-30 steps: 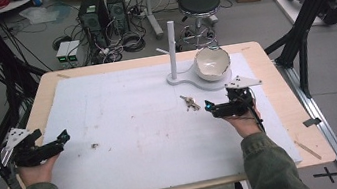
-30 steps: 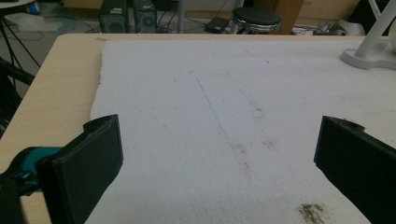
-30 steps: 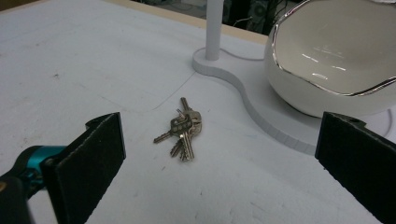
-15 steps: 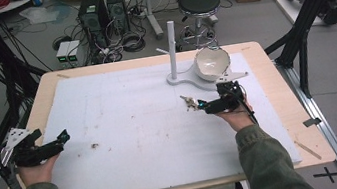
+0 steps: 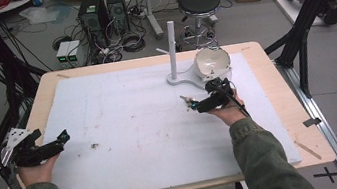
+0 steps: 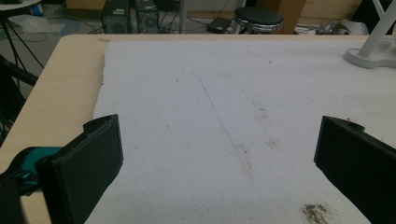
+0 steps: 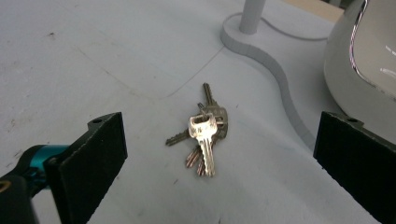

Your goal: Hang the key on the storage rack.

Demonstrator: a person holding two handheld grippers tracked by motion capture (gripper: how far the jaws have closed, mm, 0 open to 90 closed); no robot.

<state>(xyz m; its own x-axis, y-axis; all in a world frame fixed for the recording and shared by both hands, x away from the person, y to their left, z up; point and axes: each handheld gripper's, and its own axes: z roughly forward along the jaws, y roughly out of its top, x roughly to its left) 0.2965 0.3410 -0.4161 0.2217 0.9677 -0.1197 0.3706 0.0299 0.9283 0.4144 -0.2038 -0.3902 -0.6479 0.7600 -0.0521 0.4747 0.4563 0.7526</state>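
Overhead first: right gripper sits low over the white mat, jaws pointing left, with the keys right at its tips. White bowl lies just behind it, resting on the base of a white stand. Left gripper is well apart, at the mat's left edge, held level in the person's hand, jaws spread, nothing between them. A small dark smudge marks the mat just ahead of its tips.

Left gripper view: jaws wide apart, bare mat between them, a faint blue line running away down the middle. Stand base sits far ahead to the right.

Right gripper view: jaws wide apart, gripping nothing. Keys lie flat on the mat between and a little ahead of the jaws, not touching either. Bunch fans out, one bright key on top. Bowl is ahead beside the right jaw; the stand base curves ahead of the keys.
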